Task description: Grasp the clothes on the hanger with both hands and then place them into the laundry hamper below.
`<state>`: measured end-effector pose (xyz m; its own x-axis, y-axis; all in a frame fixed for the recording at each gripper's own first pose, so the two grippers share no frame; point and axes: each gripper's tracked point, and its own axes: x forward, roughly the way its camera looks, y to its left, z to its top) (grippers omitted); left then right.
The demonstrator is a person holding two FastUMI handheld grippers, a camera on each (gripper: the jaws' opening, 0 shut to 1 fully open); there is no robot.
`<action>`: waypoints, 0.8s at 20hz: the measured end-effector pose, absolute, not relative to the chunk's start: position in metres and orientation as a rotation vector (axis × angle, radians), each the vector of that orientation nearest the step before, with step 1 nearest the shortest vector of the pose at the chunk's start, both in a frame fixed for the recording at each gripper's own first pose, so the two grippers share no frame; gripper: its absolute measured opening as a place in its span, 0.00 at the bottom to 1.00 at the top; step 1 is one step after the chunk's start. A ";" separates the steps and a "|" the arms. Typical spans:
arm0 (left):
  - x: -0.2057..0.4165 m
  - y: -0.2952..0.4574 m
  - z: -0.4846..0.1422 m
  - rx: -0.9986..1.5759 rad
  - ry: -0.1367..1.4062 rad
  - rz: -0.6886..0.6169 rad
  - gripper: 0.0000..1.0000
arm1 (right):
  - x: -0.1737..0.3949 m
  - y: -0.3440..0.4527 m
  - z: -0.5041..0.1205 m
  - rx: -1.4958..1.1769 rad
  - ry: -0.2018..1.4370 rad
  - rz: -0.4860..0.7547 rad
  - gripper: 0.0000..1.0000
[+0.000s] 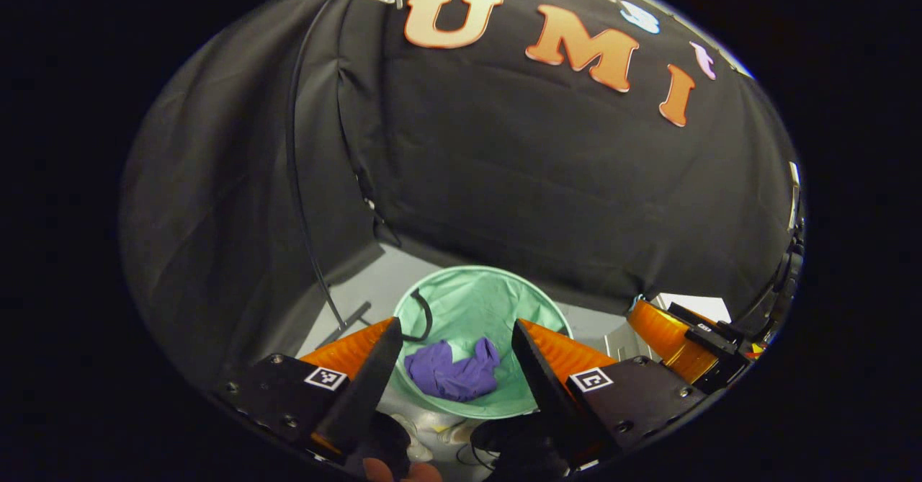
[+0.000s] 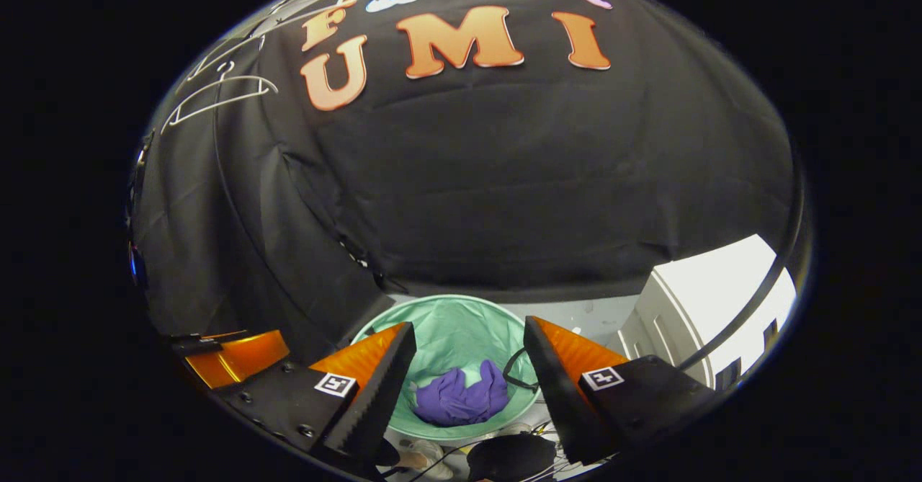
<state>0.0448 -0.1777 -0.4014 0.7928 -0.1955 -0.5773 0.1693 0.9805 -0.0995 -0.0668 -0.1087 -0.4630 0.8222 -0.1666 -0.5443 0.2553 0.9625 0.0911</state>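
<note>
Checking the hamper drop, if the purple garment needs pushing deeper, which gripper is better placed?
Probably either: left gripper and right gripper are both open above the purple garment in the green hamper.

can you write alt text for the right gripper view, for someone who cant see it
A purple garment lies crumpled at the bottom of a round green laundry hamper, seen from above between the open fingers of the right gripper. Bare white hangers hang at the upper left against the black booth wall, and part of the left gripper shows at the lower left.
</note>
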 end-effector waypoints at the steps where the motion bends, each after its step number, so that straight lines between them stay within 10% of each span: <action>1: 0.039 -0.176 -0.389 -0.046 0.597 -0.200 0.97 | -0.070 -0.108 -0.450 0.166 0.538 -0.226 0.98; 16: -0.009 -0.131 -0.197 -0.128 0.124 -0.189 0.96 | -0.133 -0.124 -0.270 0.032 0.201 -0.286 0.98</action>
<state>-0.0086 -0.1314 -0.1968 0.9747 -0.1946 -0.1103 0.1788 0.9741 -0.1383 -0.1330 -0.1241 -0.2696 0.9396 -0.2765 -0.2018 0.2829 0.9591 0.0030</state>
